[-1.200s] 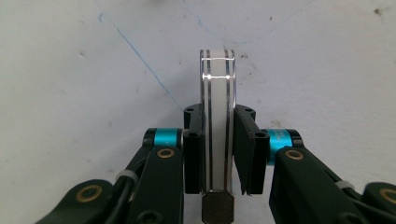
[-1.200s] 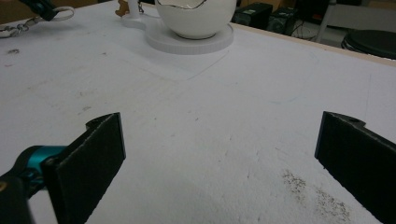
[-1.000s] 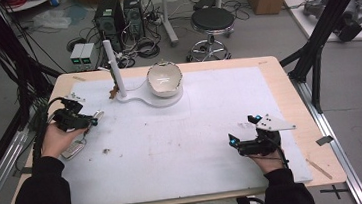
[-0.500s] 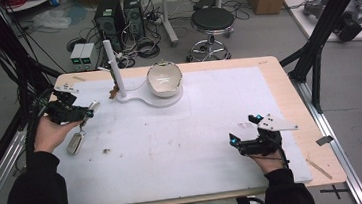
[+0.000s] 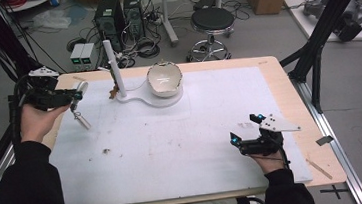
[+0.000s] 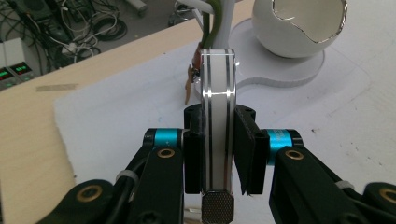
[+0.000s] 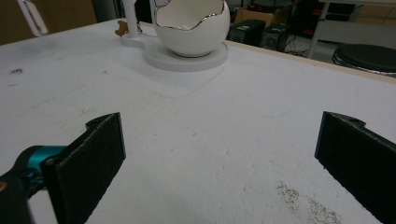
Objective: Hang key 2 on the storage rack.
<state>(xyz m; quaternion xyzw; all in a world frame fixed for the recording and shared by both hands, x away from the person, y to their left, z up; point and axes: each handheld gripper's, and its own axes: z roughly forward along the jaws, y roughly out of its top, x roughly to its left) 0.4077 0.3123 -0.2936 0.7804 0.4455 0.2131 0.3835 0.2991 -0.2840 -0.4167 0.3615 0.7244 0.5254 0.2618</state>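
While the right gripper (image 5: 245, 138) rested on the near right part of the white mat (image 5: 183, 147), its jaws stood wide apart with nothing between them; in the right gripper view the two black pads (image 7: 91, 161) framed bare, lightly soiled mat.

The left gripper (image 5: 74, 95) was held above the far left corner of the mat, at the table's left edge. Its jaws were clamped on a slim white-and-silver bar (image 6: 217, 126), apparently a razor-type handle, with a knurled dark end (image 6: 216, 205) nearest the camera. In the high view this bar (image 5: 81, 116) hung from the jaws, tilted, its lower end over the mat; whether it touched the mat could not be told.

A small dark speck of debris (image 5: 106, 151) lay on the mat, near the left side.

Farther back stood a white stand base (image 5: 143, 96) carrying an egg-shaped white bowl (image 5: 164, 78) with a jagged silver rim, and a white upright post (image 5: 113, 68) just left of it. A small brown item (image 6: 188, 86) sat at the post's foot. The held bar was near the post, not touching it.
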